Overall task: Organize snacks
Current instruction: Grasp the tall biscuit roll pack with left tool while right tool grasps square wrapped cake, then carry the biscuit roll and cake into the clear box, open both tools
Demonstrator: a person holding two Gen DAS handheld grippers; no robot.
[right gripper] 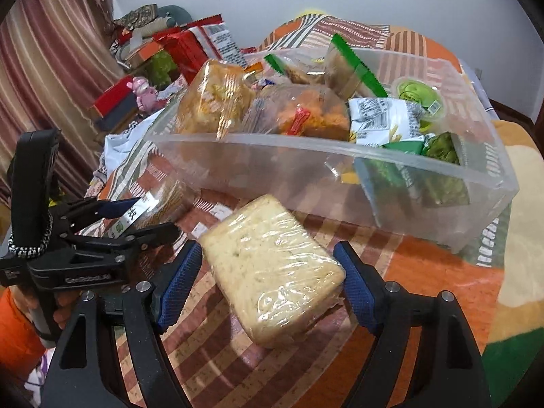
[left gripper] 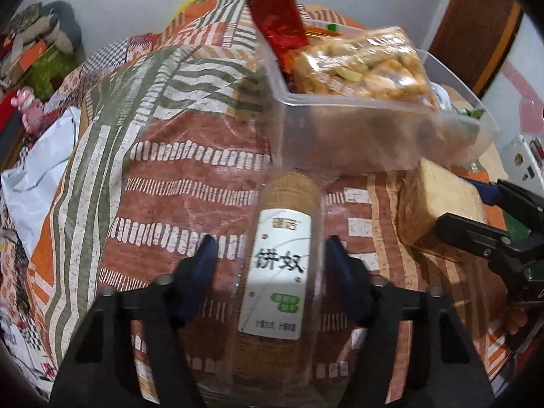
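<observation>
Here the patterned bedspread (left gripper: 170,170) fills the room; the left gripper (left gripper: 272,258) gapes around the biscuit roll (left gripper: 278,272), the right gripper (right gripper: 272,268) straddles the wrapped cracker block (right gripper: 272,285), grip unclear; the clear bin (right gripper: 340,163) blurs its contents.

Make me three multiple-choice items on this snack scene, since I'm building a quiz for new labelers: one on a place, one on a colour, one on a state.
1. Where does the biscuit roll lie?
A. inside the bin
B. on the patterned cloth, in front of the bin
C. on the floor

2. What colour are the pads of the right gripper?
A. blue
B. yellow
C. white

3. How does the left gripper stand?
A. shut on the roll
B. shut on nothing
C. open, a finger on each side of the roll

Key: 1 B, the roll rests on the cloth short of the clear bin. 2 A, both pads show blue beside the wrapped cracker block. 3 C, gaps show between each pad and the roll.
</observation>
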